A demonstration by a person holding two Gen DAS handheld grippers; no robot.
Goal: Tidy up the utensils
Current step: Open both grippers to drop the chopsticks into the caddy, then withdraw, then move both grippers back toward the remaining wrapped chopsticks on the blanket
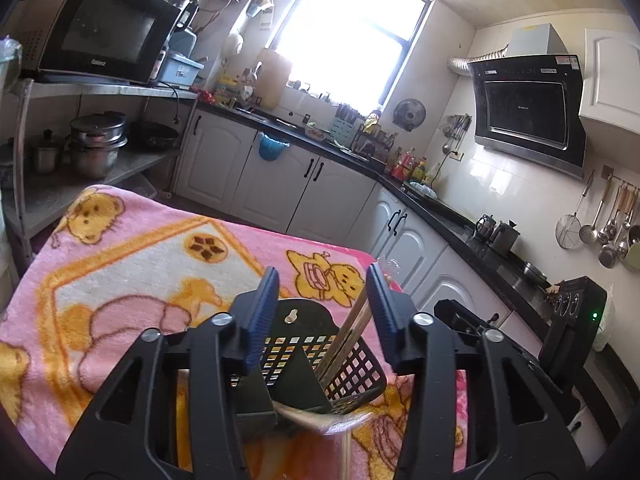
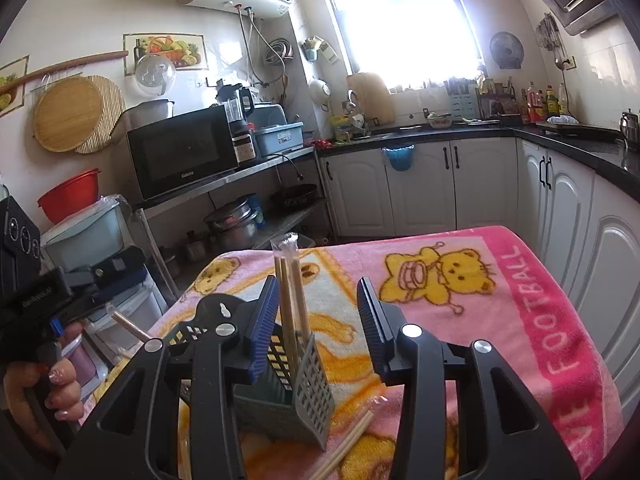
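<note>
Right tool (image 2: 318, 312) gapes over chopsticks (image 2: 291, 300) standing in holder (image 2: 308, 396).

One utensil holder (image 2: 296, 392); two chopstick pairs (image 2: 290, 304); one blanket (image 2: 500, 320).

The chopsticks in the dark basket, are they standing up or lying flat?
Standing up. The chopsticks rise out of the basket, leaning slightly; another pair lies on the blanket.

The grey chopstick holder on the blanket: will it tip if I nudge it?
Probably. The holder looks like thin perforated plastic, so likely light. Tall chopsticks stand well above its rim, raising its balance point. It sits on a soft blanket, an uneven footing, so a push may topple it rather than slide it.
</note>
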